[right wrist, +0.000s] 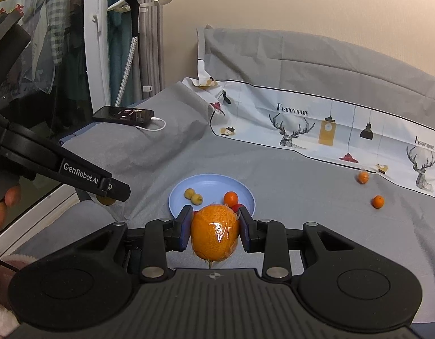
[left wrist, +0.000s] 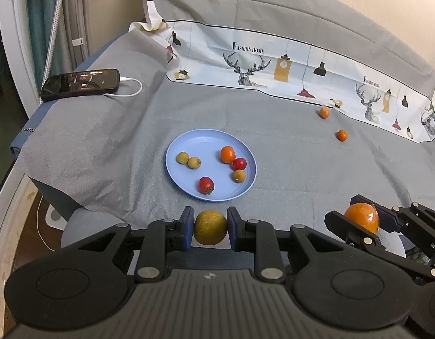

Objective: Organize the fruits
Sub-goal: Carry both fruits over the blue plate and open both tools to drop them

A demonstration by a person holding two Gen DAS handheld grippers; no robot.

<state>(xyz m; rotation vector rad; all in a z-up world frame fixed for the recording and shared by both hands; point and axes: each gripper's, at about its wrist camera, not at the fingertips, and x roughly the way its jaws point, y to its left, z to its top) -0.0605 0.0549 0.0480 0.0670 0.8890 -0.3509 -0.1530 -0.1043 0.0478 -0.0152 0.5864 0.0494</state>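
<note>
Both grippers are loaded, so the next move turns on where the plate (left wrist: 189, 189) lies from each. L gripper (left wrist: 210, 227) is clamped on a brown-green round fruit, prob. a longan (left wrist: 210, 226), pads pressing its two sides. In the L wrist view the plate sits straight ahead and below the jaws, its near rim just past the fingertips. That makes L the nearer hand, on a straight line to the plate.

R gripper (right wrist: 214, 231) is clamped on an orange (right wrist: 214, 234), which looks film-wrapped; pads bear on both flanks, with the fruit's long axis roughly upright between them. In the R wrist view the plate (right wrist: 178, 197) is also ahead, partly hidden behind the orange. Seen from the L wrist, the R gripper (left wrist: 361, 217) sits off to the plate's right, so its path runs forward and leftward.

The plate is blue and already holds three longans, one small orange (left wrist: 227, 154) and two red tomatoes (left wrist: 206, 185), w/ bare floor at centre and at the far-left edge. Judgement: L should drop first near the longan pair (left wrist: 188, 160) at the plate's left; R then comes in on the right side, by the small orange.

Two more small oranges (left wrist: 341, 135) lie on the grey sheet (left wrist: 274, 118), well apart from the plate, far-right, nearer the R hand. The farther one (left wrist: 324, 112) lies by the printed cloth (left wrist: 274, 56).
</note>
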